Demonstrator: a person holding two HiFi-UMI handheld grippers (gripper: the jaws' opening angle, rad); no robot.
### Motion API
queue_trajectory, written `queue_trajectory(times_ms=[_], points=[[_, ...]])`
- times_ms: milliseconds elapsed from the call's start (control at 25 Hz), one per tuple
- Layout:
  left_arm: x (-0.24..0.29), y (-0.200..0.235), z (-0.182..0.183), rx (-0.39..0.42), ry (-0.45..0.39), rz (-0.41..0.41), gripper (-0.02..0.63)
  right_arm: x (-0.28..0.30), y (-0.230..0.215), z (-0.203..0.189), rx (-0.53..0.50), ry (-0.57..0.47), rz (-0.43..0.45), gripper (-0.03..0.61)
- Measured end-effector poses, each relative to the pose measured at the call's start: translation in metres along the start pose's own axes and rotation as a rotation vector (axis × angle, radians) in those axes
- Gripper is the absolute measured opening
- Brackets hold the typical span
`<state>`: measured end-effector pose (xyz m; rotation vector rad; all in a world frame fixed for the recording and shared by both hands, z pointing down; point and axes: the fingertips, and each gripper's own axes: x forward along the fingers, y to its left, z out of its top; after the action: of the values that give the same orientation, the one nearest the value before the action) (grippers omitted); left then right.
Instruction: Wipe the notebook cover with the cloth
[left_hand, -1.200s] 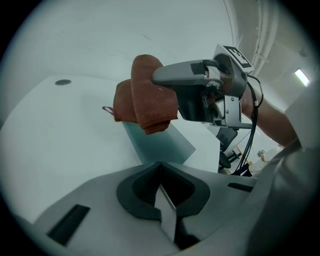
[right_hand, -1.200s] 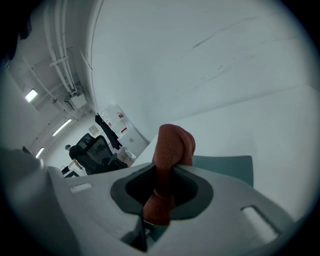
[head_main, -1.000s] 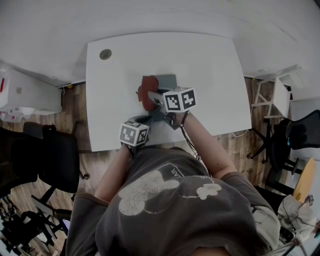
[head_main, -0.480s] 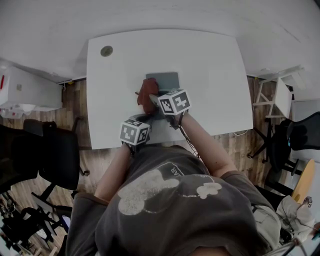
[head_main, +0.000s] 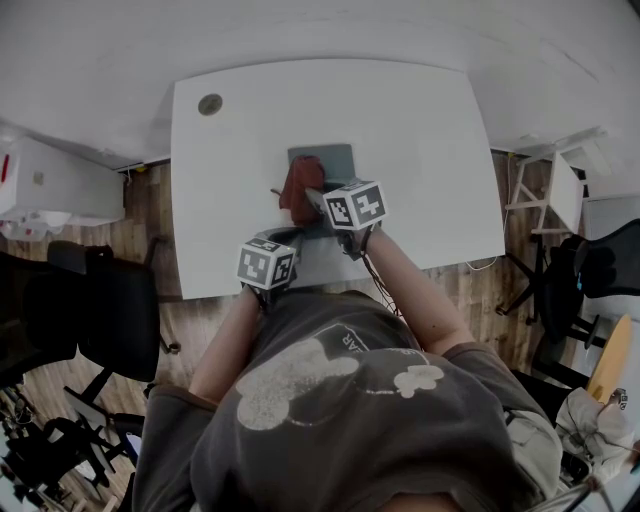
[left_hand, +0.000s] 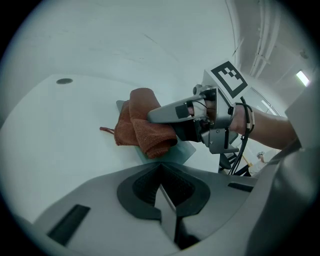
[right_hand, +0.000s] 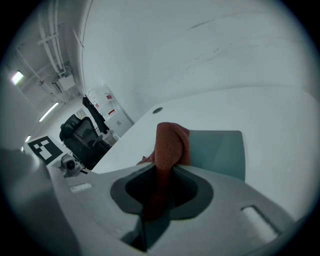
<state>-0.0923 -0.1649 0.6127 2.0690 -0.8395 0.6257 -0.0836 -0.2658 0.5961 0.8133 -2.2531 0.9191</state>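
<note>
A grey-green notebook (head_main: 325, 160) lies flat on the white table (head_main: 420, 130). A rust-red cloth (head_main: 300, 185) sits bunched on its left part. My right gripper (right_hand: 162, 172) is shut on the cloth (right_hand: 170, 142) and presses it onto the cover (right_hand: 220, 150). From the left gripper view the right gripper (left_hand: 165, 114) reaches in from the right over the cloth (left_hand: 142, 127). My left gripper (left_hand: 160, 189) is shut at the notebook's near edge (left_hand: 184, 151); whether it pinches that edge is hidden.
A small round grommet (head_main: 210, 104) is set in the table's far left corner. Black office chairs (head_main: 100, 320) stand on the wood floor to the left, a white stool (head_main: 545, 195) to the right. The person's arms and torso fill the near side.
The right gripper with the cloth slid a little left over the cover, then slightly back right. The left gripper has stayed in place.
</note>
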Motion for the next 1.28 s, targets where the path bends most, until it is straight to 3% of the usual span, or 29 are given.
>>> queue_trajectory(times_ms=[1280], points=[[0.000, -0.005, -0.002, -0.011, -0.040, 0.066, 0.005, -0.081, -0.083, -0.040, 0.112, -0.039, -0.167, 0.072]])
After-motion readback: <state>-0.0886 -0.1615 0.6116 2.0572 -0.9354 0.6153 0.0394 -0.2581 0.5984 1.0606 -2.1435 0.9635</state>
